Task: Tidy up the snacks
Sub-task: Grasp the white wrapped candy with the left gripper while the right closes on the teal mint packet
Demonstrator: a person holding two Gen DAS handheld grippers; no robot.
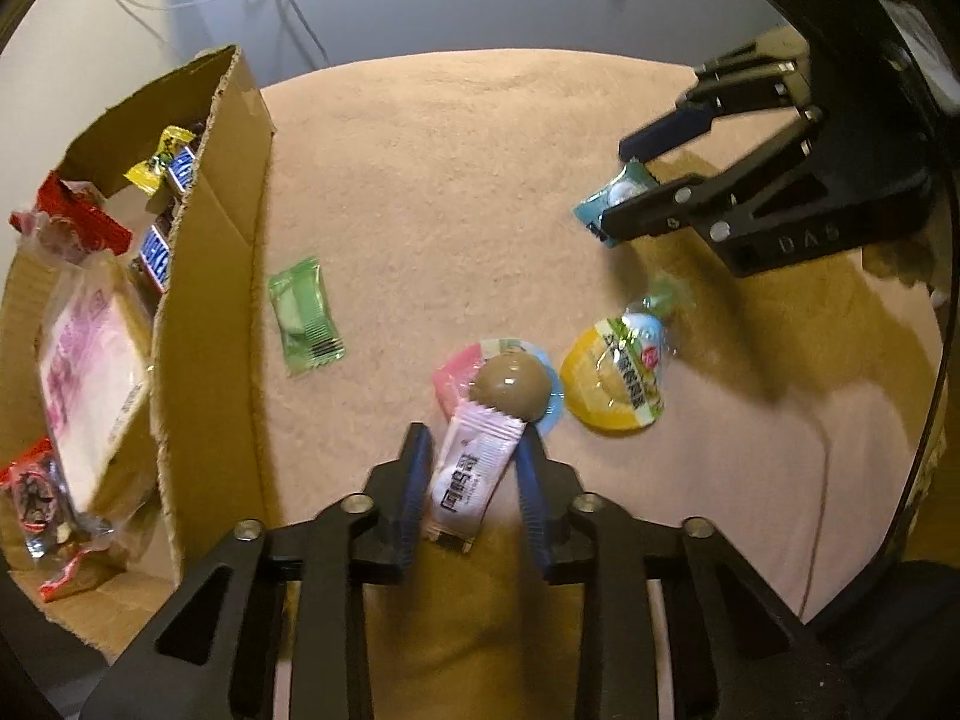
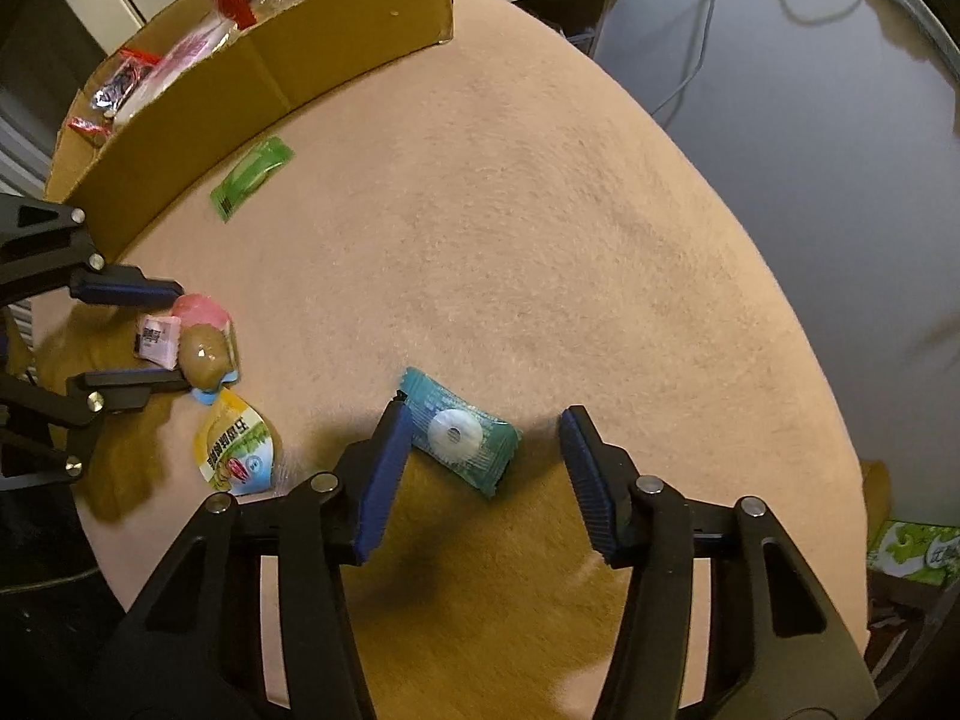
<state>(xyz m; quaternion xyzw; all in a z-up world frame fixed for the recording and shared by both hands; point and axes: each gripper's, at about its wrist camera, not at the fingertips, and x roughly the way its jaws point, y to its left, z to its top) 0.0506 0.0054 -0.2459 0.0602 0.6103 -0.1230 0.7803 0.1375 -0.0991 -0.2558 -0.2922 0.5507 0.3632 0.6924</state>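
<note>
Below us, our left gripper [image 1: 471,468] is clenched on a pale pink sachet [image 1: 474,468] lying on the tan cloth [image 1: 456,192], just near of the brown jelly cup [image 1: 510,387]. Our right gripper [image 2: 486,456] straddles the teal candy [image 2: 459,432], one pad touching it, the other apart, nothing grasped. At far left, the cardboard box [image 1: 222,312] holds snacks; a green packet [image 1: 305,315] lies beside it.

Matt, fuzzy peach cloth covers the worktop [image 2: 540,210]. The box [image 1: 210,252] is rough brown cardboard, edges torn. Glossy plastic wraps the teal candy [image 2: 459,432]; the brown jelly cup [image 1: 510,387] gleams smooth.
</note>
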